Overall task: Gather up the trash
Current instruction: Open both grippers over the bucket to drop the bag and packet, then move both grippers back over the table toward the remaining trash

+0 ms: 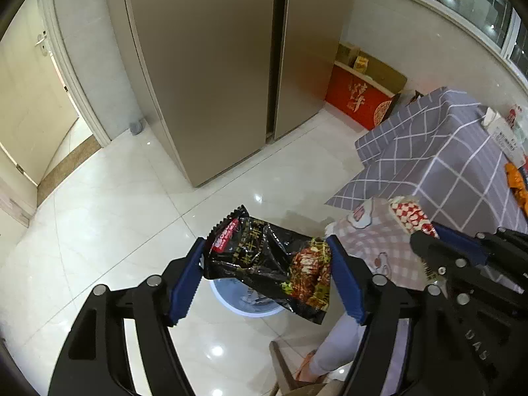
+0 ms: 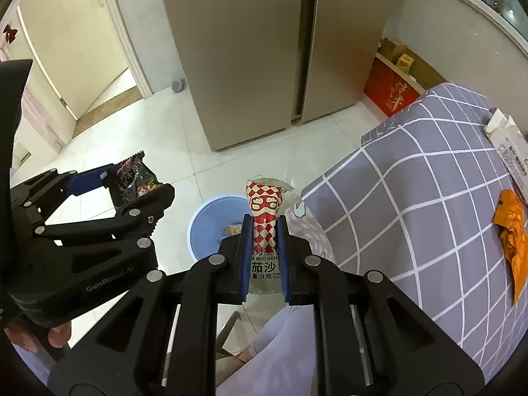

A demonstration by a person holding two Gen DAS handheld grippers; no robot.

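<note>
With fingers spread, the left gripper lets the black wrapper go over the blue bin, while the right gripper pinches the ketchup sachet, probably to drop next.

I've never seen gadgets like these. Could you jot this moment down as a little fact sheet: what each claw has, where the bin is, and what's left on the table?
left claw: jaws wide apart, black snack wrapper between them, above the bin
right claw: shut on a red-and-white checked sauce packet
bin: blue bucket on the white tile floor, some trash already inside
table: grey checked cloth
left on table: orange wrapper, white carton
background: beige fridge
</note>
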